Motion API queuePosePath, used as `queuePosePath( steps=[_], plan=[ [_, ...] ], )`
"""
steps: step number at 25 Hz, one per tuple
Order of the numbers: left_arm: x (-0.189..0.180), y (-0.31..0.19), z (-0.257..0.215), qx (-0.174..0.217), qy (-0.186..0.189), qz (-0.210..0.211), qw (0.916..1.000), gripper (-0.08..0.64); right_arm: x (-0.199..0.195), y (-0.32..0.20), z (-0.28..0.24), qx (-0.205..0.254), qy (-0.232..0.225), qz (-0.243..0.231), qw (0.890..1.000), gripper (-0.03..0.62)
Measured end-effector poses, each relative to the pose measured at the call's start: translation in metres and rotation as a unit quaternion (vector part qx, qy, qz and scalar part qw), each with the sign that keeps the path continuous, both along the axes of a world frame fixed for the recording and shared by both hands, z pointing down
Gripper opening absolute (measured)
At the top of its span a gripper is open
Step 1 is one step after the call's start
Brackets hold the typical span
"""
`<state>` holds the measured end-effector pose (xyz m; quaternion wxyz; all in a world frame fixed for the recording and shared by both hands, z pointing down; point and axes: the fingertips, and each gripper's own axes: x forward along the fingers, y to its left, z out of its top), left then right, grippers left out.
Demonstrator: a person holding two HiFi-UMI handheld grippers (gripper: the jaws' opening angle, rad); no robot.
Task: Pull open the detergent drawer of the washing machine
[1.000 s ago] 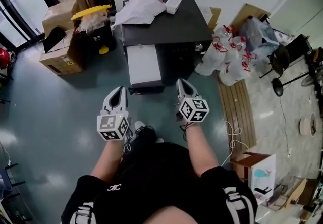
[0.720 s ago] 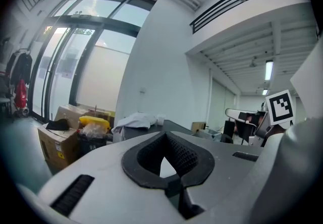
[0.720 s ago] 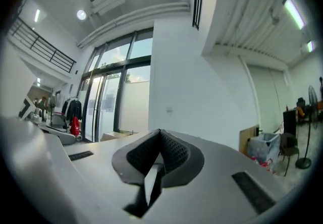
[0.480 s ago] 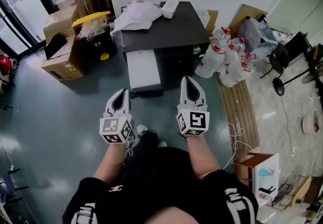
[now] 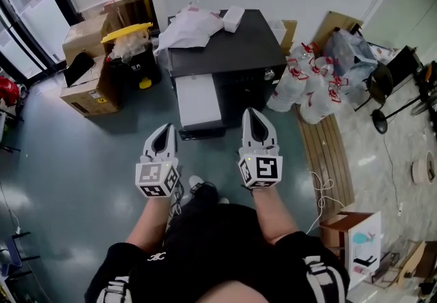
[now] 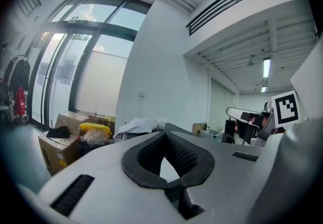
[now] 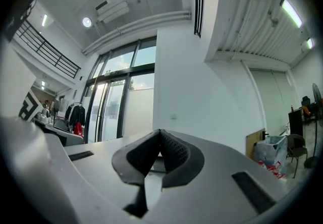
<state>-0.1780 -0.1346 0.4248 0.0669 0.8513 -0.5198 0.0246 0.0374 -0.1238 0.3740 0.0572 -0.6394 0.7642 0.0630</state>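
Note:
The black washing machine (image 5: 229,56) stands ahead of me against the wall. A white drawer-like part (image 5: 198,100) sticks out of its front left, towards me. My left gripper (image 5: 166,131) hangs just short of that part's near left corner, jaws shut and empty. My right gripper (image 5: 252,116) is level with it to the right, in front of the machine's dark face, also shut on nothing. In the left gripper view the left gripper (image 6: 165,134) has its tips together. The right gripper (image 7: 160,132) points slightly up at the wall in its own view.
White cloth (image 5: 188,22) and a small white box (image 5: 233,18) lie on the machine. Cardboard boxes (image 5: 85,83) and a yellow-lidded black bin (image 5: 130,42) stand to its left. Plastic bags (image 5: 307,83) and wooden slats (image 5: 328,151) are to its right.
My right gripper has risen and rolled, so its marker cube now faces me squarely. The left gripper has lifted slightly. Both stay shut.

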Motion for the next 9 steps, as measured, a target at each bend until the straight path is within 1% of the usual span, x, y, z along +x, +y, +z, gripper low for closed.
queuePosePath(
  steps=[9],
  plan=[
    [0.0054, -0.005, -0.0037, 0.002, -0.004, 0.004, 1.0, -0.006, 0.0029, -0.0068, 0.007, -0.008, -0.004, 0.0, 1.0, 0.003]
  ],
)
